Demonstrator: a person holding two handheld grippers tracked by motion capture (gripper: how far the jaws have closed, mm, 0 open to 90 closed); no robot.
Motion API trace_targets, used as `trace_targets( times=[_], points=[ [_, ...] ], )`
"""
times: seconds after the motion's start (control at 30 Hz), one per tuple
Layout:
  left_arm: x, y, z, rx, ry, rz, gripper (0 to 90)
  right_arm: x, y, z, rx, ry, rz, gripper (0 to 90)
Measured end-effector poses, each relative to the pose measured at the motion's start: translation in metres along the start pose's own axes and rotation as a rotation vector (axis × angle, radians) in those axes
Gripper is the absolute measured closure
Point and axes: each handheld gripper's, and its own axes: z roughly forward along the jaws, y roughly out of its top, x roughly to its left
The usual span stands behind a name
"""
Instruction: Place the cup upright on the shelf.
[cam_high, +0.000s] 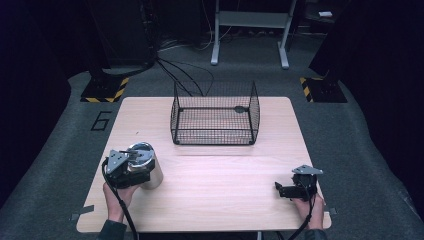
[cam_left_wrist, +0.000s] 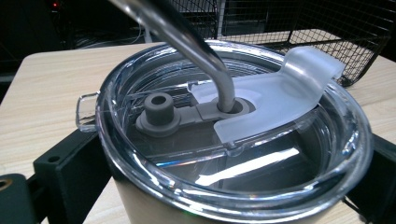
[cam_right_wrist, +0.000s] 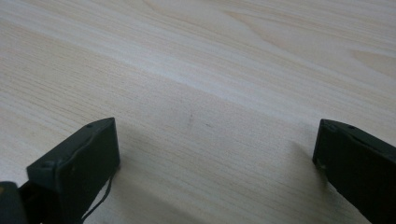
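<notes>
1. Grey carpet (cam_high: 55, 165) is lying around a pale wooden worktop (cam_high: 220, 180), with dark surroundings and black cables (cam_high: 175, 75) trailing behind.
2. A black wire basket (cam_high: 215, 120) is sitting at the worktop's far middle.
3. The left tool (cam_high: 131, 172) is gripping a steel tumbler (cam_high: 150, 172) near the left edge, jaws pressing its sides; a metal straw (cam_left_wrist: 187, 37) is poking through its clear lid (cam_left_wrist: 233, 154).
4. The right tool (cam_high: 280, 190) is resting spread apart over bare wood at the near right.
</notes>
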Motion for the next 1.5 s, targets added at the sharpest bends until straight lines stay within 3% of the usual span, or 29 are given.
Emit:
trace_targets(
  times=[0.23, 0.63, 1.0, 1.5],
  points=[
    [0.0, 0.001, -0.001, 0.002, 0.001, 0.026, 3.7, 0.0, 0.0, 0.0, 0.0, 0.0, 0.0, 0.1],
    [0.004, 0.0, -0.005, -0.008, -0.024, -0.005, 3.9, 0.0, 0.0, 0.0, 0.0, 0.001, 0.0, 0.1],
    [0.003, 0.004, -0.006, -0.021, -0.04, -0.007, 3.9, 0.0, 0.0, 0.0, 0.0, 0.001, 0.0, 0.2],
    [-0.007, 0.032, -0.012, -0.042, -0.095, 0.033, 3.9, 0.0, 0.0, 0.0, 0.0, -0.001, 0.003, 0.2]
  ],
)
